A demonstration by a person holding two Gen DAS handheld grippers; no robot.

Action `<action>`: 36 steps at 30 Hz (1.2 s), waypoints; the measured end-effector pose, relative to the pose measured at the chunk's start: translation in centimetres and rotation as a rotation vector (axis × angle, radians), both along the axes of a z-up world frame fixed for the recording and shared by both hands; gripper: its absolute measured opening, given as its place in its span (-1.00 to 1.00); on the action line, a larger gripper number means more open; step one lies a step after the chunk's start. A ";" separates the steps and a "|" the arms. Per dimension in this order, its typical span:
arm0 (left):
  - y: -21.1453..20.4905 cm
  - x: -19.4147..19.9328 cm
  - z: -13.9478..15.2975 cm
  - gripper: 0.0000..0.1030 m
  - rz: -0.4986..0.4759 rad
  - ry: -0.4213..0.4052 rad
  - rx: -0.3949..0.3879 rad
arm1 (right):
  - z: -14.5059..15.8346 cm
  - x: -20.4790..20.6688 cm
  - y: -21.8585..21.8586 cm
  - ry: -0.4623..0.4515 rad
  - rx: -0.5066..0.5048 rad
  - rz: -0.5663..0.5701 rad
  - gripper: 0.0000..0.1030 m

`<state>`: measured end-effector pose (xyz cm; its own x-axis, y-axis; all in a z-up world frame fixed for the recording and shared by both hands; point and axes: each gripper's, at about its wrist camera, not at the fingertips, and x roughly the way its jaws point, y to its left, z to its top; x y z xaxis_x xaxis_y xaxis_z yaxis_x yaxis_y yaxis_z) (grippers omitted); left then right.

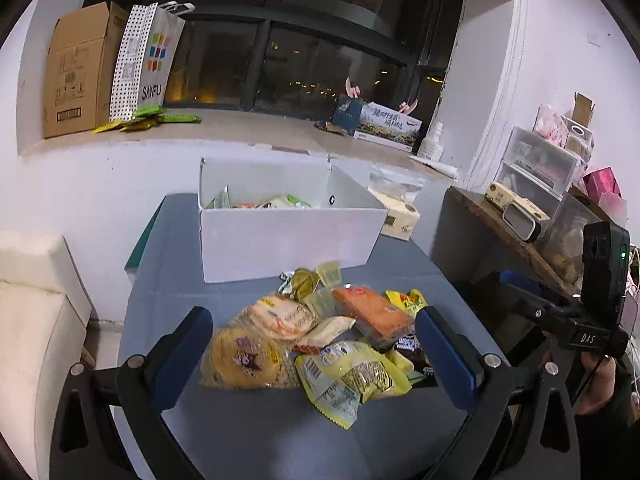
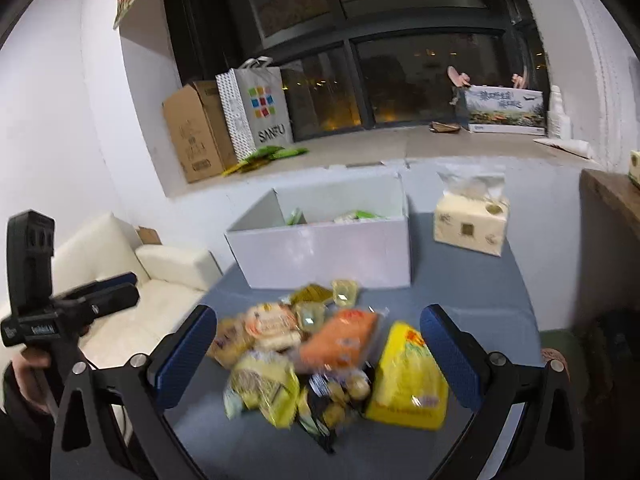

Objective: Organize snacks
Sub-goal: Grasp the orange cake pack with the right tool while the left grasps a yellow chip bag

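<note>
A heap of wrapped snacks (image 1: 320, 336) (image 2: 320, 360) lies on the blue-grey table (image 1: 248, 432), with an orange pack (image 1: 372, 314) (image 2: 340, 340) and yellow packs (image 1: 352, 380) (image 2: 408, 380) among them. Behind the heap stands an open white box (image 1: 288, 236) (image 2: 328, 252) with a few snacks inside. My left gripper (image 1: 314, 344) hangs open over the heap, nothing between its fingers. My right gripper (image 2: 320, 356) is also open above the pile. Each gripper shows at the edge of the other's view, the right one (image 1: 592, 312) and the left one (image 2: 60, 312).
A tissue pack (image 2: 472, 224) (image 1: 400, 216) sits right of the white box. The window sill (image 1: 240, 128) holds a cardboard box (image 1: 80, 72), a paper bag (image 1: 144, 60) and green packets (image 1: 148, 118). A cream sofa (image 2: 132, 292) is at the left, a cluttered wooden shelf (image 1: 520, 220) at the right.
</note>
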<state>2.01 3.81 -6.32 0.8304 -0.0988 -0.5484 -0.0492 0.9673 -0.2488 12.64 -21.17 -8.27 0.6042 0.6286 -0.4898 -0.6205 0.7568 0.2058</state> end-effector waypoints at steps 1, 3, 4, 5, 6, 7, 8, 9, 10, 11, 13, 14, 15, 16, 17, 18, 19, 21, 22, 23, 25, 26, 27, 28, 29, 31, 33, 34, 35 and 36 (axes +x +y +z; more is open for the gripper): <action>0.0 0.0 0.0 1.00 0.007 0.000 0.001 | -0.3 0.1 -0.1 0.019 -0.007 -0.003 1.00; -0.1 0.0 -0.1 1.00 0.007 0.002 0.006 | -0.8 0.5 -0.4 0.055 -0.024 -0.018 1.00; -0.2 0.0 -0.1 1.00 0.007 0.002 0.009 | -1.0 0.9 -0.3 0.071 -0.033 -0.028 1.00; -0.2 -0.1 -0.2 1.00 0.008 0.003 0.014 | -1.2 1.3 -0.2 0.087 -0.046 -0.042 1.00; -0.2 -0.1 -0.2 1.00 0.009 0.004 0.016 | -1.5 1.8 0.0 0.107 -0.063 -0.056 1.00; -0.3 -0.2 -0.3 1.00 0.006 0.006 0.015 | -1.8 2.1 0.2 0.127 -0.085 -0.069 1.00; -0.3 -0.2 -0.5 1.00 0.003 0.008 0.013 | -2.2 2.5 0.6 0.144 -0.104 -0.077 1.00; -0.2 -0.2 -0.6 1.00 0.001 0.010 0.010 | -2.5 2.7 0.9 0.160 -0.117 -0.079 1.00; -0.2 -0.2 -0.7 1.00 0.000 0.014 0.008 | -3.0 3.5 1.7 0.201 -0.149 -0.080 1.00; -0.2 -0.2 -0.9 1.00 -0.001 0.017 0.007 | -3.4 3.9 2.2 0.224 -0.168 -0.082 1.00; -0.2 -0.3 -1.1 1.00 -0.005 0.020 0.007 | -4.3 5.5 3.9 0.292 -0.228 -0.085 1.00; -0.3 -0.4 -1.2 1.00 -0.004 0.020 0.009 | -4.7 6.3 4.8 0.316 -0.243 -0.075 1.00; -0.2 -0.4 -1.3 1.00 -0.003 0.025 0.013 | -5.1 6.8 5.5 0.331 -0.253 -0.068 1.00; -0.2 -0.4 -1.4 1.00 -0.001 0.027 0.017 | -5.5 7.6 6.5 0.350 -0.275 -0.062 1.00; -0.1 -0.5 -1.5 1.00 0.003 0.027 0.021 | -6.1 8.9 7.7 0.377 -0.307 -0.055 1.00; 0.0 -0.6 -1.5 1.00 0.005 0.030 0.022 | -6.7 9.8 8.7 0.399 -0.342 -0.059 1.00; 0.1 -0.6 -1.7 1.00 0.005 0.033 0.022 | -7.2 10.7 9.7 0.416 -0.377 -0.059 1.00; 0.4 -0.8 -2.0 1.00 0.012 0.039 0.019 | -8.2 12.1 11.3 0.442 -0.431 -0.055 1.00; 0.5 -0.8 -2.1 1.00 0.013 0.042 0.016 | -8.8 12.8 12.1 0.462 -0.465 -0.056 1.00; 0.6 -0.9 -2.3 1.00 0.012 0.047 0.015 | -9.4 13.3 12.8 0.478 -0.491 -0.056 1.00; 0.6 -1.0 -2.6 1.00 0.016 0.051 0.014 | -10.4 13.7 13.6 0.502 -0.544 -0.062 1.00; 0.7 -1.0 -2.8 1.00 0.014 0.054 0.013 | -10.8 13.9 14.1 0.503 -0.568 -0.056 1.00; 0.6 -1.0 -2.9 1.00 0.012 0.055 0.014 | -11.1 13.9 14.4 0.498 -0.582 -0.049 1.00; 0.5 -1.1 -3.0 1.00 0.012 0.056 0.017 | -11.5 13.9 14.7 0.493 -0.607 -0.048 1.00; 0.5 -1.1 -3.0 1.00 0.016 0.056 0.022 | -12.0 13.8 14.8 0.488 -0.639 -0.050 0.80; 0.5 -1.2 -3.2 1.00 0.018 0.058 0.025 | -12.3 13.7 14.8 0.482 -0.654 -0.043 0.58; 0.5 -1.1 -3.3 1.00 0.022 0.064 0.023 | -11.9 13.2 14.2 0.476 -0.620 -0.028 0.39; 0.4 -1.1 -3.4 1.00 0.020 0.066 0.024 | -11.5 12.9 13.8 0.468 -0.608 -0.022 0.35; 0.3 -1.0 -3.4 1.00 0.016 0.066 0.028 | -10.9 12.5 13.4 0.446 -0.603 -0.022 0.35; 0.2 -1.0 -3.5 1.00 0.012 0.066 0.030 | -10.3 12.1 12.9 0.432 -0.593 -0.020 0.34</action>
